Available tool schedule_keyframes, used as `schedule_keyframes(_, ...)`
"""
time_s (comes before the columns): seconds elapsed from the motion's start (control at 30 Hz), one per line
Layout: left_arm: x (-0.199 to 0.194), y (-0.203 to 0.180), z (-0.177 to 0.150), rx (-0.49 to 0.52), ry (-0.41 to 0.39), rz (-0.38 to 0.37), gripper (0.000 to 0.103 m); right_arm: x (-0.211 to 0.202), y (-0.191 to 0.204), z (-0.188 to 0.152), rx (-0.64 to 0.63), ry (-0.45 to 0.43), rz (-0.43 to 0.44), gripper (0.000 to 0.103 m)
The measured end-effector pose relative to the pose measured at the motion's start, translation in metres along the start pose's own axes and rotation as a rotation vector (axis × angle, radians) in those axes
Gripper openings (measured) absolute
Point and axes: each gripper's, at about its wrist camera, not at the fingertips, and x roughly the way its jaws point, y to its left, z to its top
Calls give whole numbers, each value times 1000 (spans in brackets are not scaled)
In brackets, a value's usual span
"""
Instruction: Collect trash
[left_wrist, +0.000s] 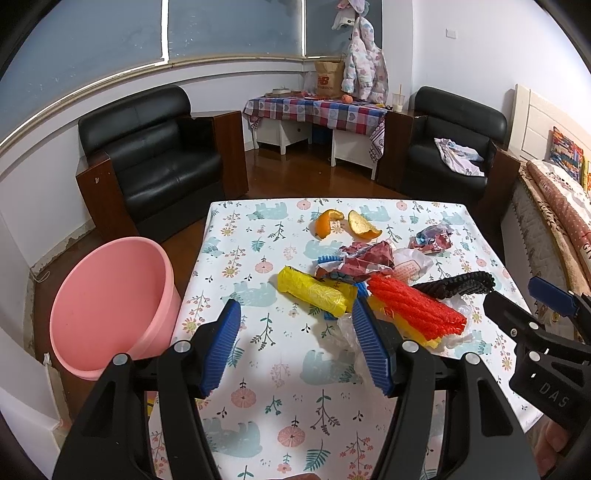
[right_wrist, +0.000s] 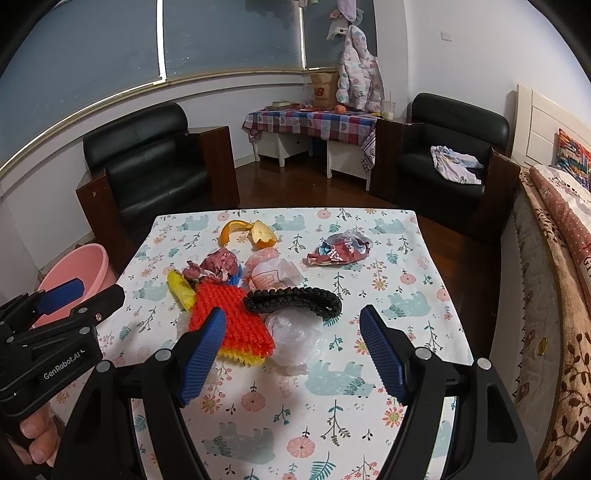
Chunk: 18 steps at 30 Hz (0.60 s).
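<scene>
Left hand-held gripper (left_wrist: 295, 347): jaws spread wide, nothing between them, hovering over the near part of the tabletop (left_wrist: 258, 406).
Right hand-held gripper (right_wrist: 290, 354): also spread wide and empty, held over the near right part of the tabletop.
Trash pile: bunched at the middle of the flowered cloth; a yellow wrapper (left_wrist: 317, 291), red foam netting (left_wrist: 417, 308), black foam netting (left_wrist: 456, 282), a clear plastic bag (right_wrist: 295, 338), crumpled dark red paper (left_wrist: 365, 256) and a white wrapper (left_wrist: 410, 267), most of them touching or overlapping.
Outliers: two orange peels (left_wrist: 347, 223) near the far edge, and a crumpled red-and-blue packet (right_wrist: 340, 251) lying apart to the right of the pile.
Bin: a pink bucket (left_wrist: 110, 306) on the floor just beside the left edge of the tabletop, its mouth open and tilted toward the camera.
Key relation: the pile lies ahead of both grippers. In the left view the yellow wrapper is straight ahead, its long axis running from far left to near right, so it crosses the jaw gap at a slant. In the right view the clear bag and the red netting sit just beyond the left fingertip.
Nearer hand: the left seems better placed for the yellow wrapper and for the bucket on its side; the right for the clear bag and black netting.
Progress: by my reading nothing is picked up yet; the bucket looks empty.
</scene>
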Motion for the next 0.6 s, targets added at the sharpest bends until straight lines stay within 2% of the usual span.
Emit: schedule_keyframes(0.6,-2,1,-1,2,-1,0,63,-1,0,0,5,-1,0,74)
